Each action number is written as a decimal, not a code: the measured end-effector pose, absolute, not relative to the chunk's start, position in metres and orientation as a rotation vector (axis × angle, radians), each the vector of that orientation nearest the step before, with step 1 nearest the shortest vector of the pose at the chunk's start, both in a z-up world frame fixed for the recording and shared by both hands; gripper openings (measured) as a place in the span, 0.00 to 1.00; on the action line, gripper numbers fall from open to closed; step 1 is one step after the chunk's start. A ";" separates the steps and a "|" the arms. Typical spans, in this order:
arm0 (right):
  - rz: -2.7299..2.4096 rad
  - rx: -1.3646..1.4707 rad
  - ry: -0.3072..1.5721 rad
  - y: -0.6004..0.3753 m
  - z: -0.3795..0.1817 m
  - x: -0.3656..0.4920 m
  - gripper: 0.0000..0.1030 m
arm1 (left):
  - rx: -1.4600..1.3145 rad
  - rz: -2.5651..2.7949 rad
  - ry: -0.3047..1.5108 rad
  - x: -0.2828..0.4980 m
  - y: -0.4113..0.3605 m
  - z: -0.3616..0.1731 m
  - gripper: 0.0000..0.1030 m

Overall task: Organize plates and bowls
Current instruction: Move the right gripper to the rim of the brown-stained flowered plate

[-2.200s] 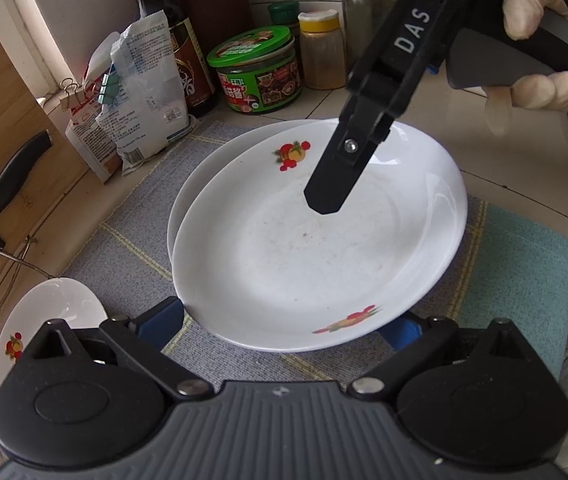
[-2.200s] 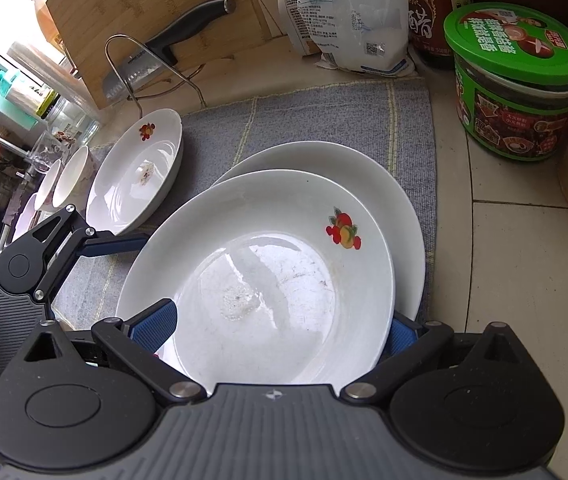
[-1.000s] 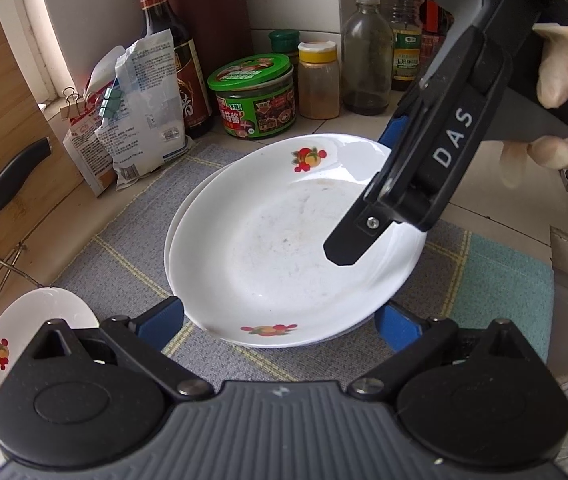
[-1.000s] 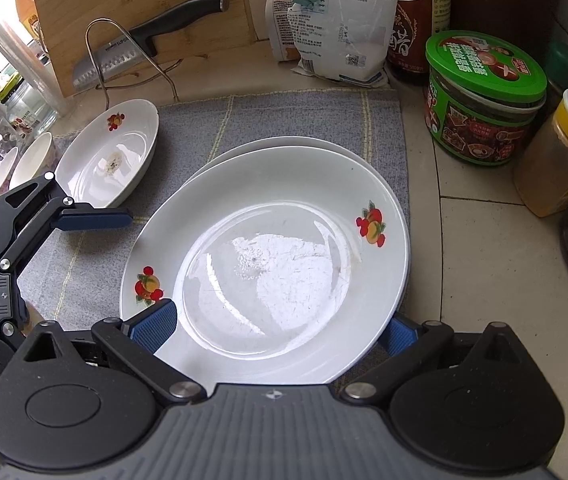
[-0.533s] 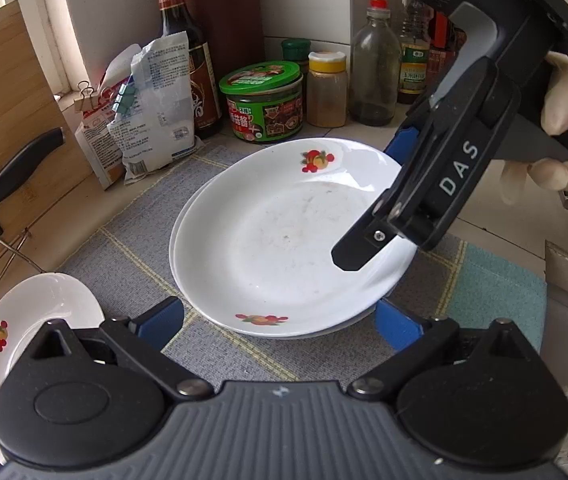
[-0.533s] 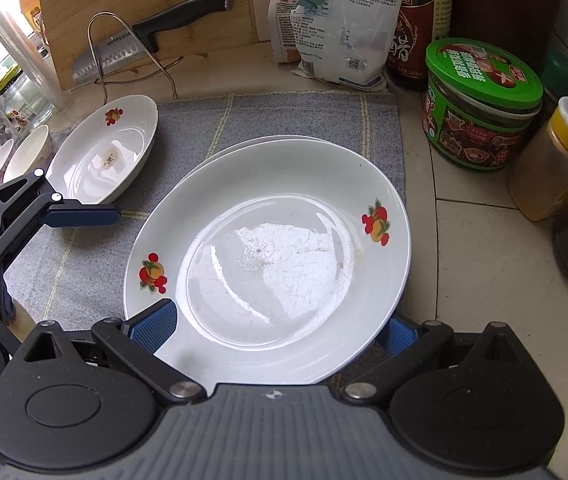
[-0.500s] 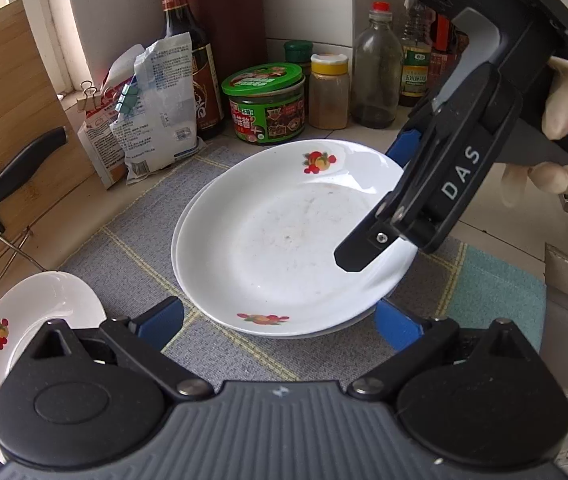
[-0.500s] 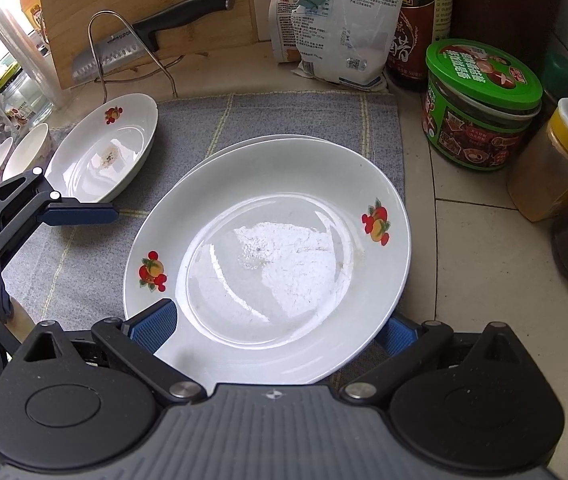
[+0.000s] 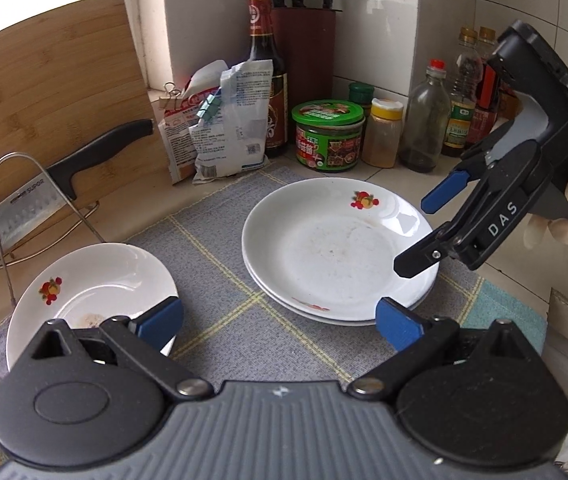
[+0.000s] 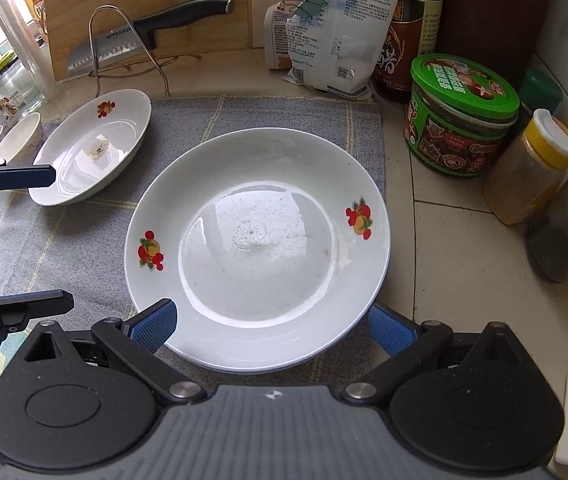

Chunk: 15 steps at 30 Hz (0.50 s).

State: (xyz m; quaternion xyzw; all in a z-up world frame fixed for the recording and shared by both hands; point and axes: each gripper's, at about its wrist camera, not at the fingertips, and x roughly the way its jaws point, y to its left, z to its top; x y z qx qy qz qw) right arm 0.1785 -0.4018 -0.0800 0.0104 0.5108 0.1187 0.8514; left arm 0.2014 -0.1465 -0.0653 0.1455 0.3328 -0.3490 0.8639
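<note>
The left gripper (image 9: 279, 322) hangs with its jaws spread wide and nothing between them, above the grey mat (image 9: 219, 240). Just beyond it sit two stacked plates (image 9: 336, 248), the top one nested squarely in the lower. The right gripper (image 10: 271, 322) is likewise released, its blue fingers (image 10: 155, 320) either side of the stack's near rim without gripping it. A third plate (image 9: 95, 288) lies apart to the left on the mat. Behind stand a green-lidded jar (image 9: 328, 136), bottles and a knife (image 9: 43, 188) against a cutting board (image 9: 47, 92).
</note>
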 end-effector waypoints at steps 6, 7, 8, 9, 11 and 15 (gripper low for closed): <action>0.304 -0.027 0.982 -0.376 -0.064 0.176 1.00 | 0.248 -0.595 0.703 0.200 -0.113 -0.069 0.98; 0.315 -0.037 0.964 -0.371 -0.061 0.176 1.00 | 0.242 -0.565 0.704 0.200 -0.106 -0.070 0.98; 0.328 -0.046 0.948 -0.365 -0.058 0.176 1.00 | 0.233 -0.541 0.708 0.200 -0.099 -0.071 0.98; 0.338 -0.051 0.934 -0.360 -0.057 0.176 1.00 | 0.222 -0.516 0.715 0.199 -0.092 -0.074 0.99; 0.370 -0.058 0.909 -0.346 -0.053 0.177 1.00 | 0.194 -0.466 0.738 0.200 -0.076 -0.079 0.99; 0.419 -0.064 0.885 -0.322 -0.050 0.183 1.00 | 0.164 -0.390 0.770 0.199 -0.051 -0.090 0.99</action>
